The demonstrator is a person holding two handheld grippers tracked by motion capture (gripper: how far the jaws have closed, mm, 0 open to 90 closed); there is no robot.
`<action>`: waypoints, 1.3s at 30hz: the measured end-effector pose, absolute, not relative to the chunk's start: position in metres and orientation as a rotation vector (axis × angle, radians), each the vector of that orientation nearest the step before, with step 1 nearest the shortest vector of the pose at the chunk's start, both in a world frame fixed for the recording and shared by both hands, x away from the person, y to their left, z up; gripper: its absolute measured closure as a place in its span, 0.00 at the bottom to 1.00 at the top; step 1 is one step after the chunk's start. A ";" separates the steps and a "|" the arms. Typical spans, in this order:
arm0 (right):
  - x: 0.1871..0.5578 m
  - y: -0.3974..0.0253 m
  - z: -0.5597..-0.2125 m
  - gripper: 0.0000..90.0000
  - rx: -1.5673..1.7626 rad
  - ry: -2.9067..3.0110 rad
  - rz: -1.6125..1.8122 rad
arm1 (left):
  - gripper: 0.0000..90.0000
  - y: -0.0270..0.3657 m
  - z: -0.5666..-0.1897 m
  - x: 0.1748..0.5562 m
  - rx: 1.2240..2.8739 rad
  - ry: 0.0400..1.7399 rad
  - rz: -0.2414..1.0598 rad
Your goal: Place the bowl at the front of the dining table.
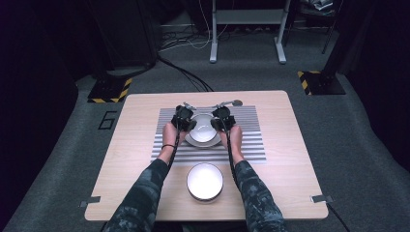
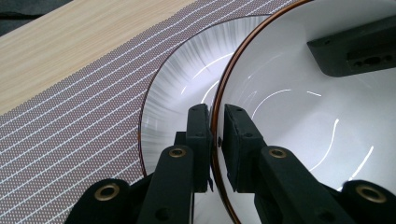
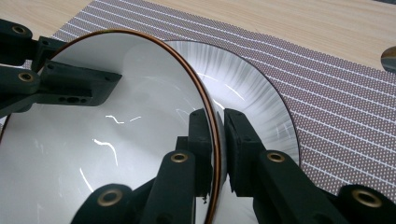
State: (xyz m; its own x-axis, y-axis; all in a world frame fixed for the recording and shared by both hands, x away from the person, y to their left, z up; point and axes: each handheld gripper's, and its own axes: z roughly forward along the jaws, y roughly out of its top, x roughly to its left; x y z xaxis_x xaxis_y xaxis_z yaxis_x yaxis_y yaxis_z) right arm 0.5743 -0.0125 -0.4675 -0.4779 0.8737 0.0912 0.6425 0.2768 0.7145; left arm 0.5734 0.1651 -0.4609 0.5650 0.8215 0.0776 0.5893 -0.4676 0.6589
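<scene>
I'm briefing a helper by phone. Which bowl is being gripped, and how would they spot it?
On the striped placemat mid-table, a white plate carries the white, brown-rimmed bowl. Unlike the other bowl nearer the person, it has the left claw and right claw pinching its rim.

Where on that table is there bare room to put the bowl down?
Bare wood runs left and right of the striped mat, and beside the near bowl at the front edge. The mat's middle is crowded: a plate, the held bowl and both grippers.
</scene>
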 end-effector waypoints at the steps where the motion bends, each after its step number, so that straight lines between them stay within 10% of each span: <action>1: 0.574 -0.013 -0.468 0.91 1.382 2.232 1.016 | 0.90 0.165 -0.461 0.573 2.218 1.125 0.523; 39: 0.593 -0.019 -0.477 0.92 1.512 2.355 1.003 | 0.89 0.168 -0.465 0.585 2.242 1.208 0.403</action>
State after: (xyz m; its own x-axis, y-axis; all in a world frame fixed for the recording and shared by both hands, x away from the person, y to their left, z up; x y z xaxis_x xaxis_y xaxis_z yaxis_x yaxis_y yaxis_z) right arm 0.5935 -0.0193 -0.4774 -0.4725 0.8565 0.2078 0.7433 0.2606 0.6161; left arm 0.5853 0.1677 -0.4651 0.5496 0.8354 0.0004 0.6685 -0.4401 0.5995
